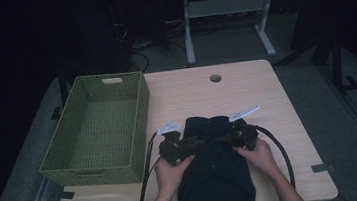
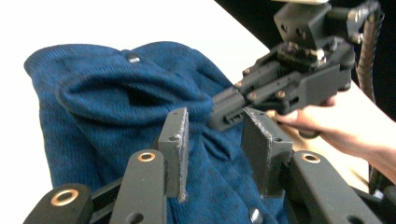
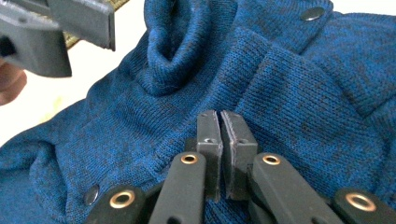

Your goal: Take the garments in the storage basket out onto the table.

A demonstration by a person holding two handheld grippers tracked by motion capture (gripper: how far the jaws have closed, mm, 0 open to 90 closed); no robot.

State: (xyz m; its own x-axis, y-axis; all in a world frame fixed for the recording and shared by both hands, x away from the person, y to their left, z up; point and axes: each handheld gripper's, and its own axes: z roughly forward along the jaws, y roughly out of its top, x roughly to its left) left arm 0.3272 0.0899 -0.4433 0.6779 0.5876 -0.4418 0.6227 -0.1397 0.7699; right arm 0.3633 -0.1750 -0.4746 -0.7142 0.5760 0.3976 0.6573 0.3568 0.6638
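A blue knit garment (image 1: 214, 172) lay bunched at the near edge of the tabletop (image 1: 277, 100), part of it hanging over that edge toward the person, and both hands were working at its upper part. Judging by the layout, the job looked like folding it or putting it away in the olive woven basket (image 1: 80, 163) that stood at the left edge, and that work seemed to be at an early stage: the fabric was humped and creased rather than squared, and the basket held nothing. The left gripper (image 2: 215, 144) hovered over the cloth with its jaws spread and nothing pressed between them. The right gripper (image 3: 220, 140) had its jaws pressed together right over the knit; whether a fold was caught between them could not be told. The garment was a soft, fine-ribbed knit, mottled blue and darker blue, with rolled thick folds and small round metal snaps (image 3: 313, 13) along a band. The basket was rectangular, with tightly woven walls and a slot handle in its far wall. The tabletop was pale wood grain with rounded corners and a round cable hole (image 1: 215, 78) near the far edge
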